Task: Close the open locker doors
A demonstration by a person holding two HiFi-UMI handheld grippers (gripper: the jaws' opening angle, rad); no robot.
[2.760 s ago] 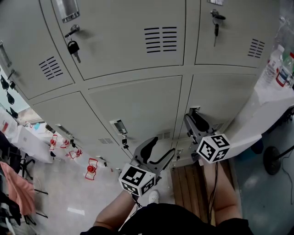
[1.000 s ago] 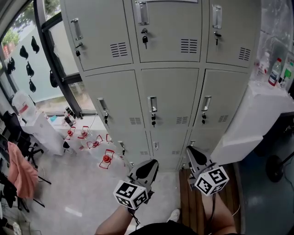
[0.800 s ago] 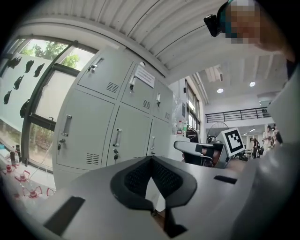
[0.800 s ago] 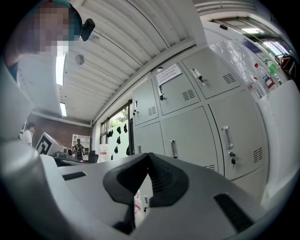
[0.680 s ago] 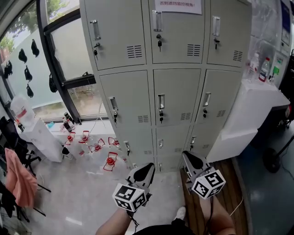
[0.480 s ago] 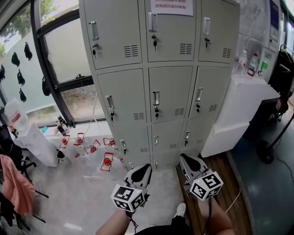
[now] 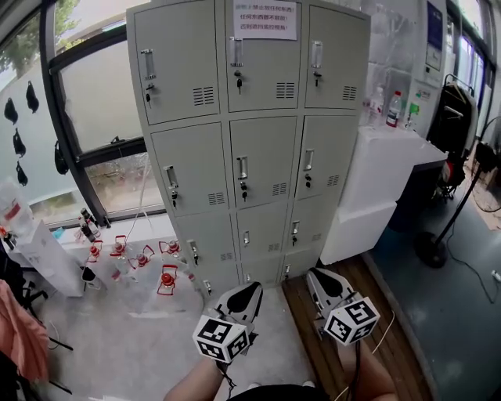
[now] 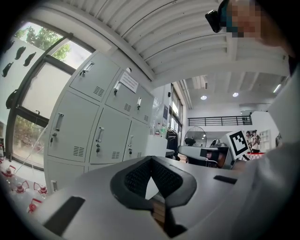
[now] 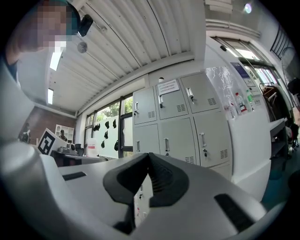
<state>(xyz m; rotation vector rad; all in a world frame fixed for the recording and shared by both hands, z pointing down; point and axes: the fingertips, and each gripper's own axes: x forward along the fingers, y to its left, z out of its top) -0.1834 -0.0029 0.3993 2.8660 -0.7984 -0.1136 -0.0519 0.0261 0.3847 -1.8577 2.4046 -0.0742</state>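
A grey bank of lockers stands ahead, three columns wide, and every door I can see lies flush and closed, with keys hanging in several locks. A paper notice is stuck on the top middle door. The lockers also show in the left gripper view and the right gripper view. My left gripper is shut and empty, held well back from the lockers. My right gripper is shut and empty too, beside it at the same distance.
A white counter with bottles adjoins the lockers on the right. Red-capped items lie on the floor at the left, below a window. A standing fan is at the right. A wooden floor strip runs under me.
Both grippers and the view have drawn back from the lockers, so the whole bank now shows. Both grippers stayed shut.
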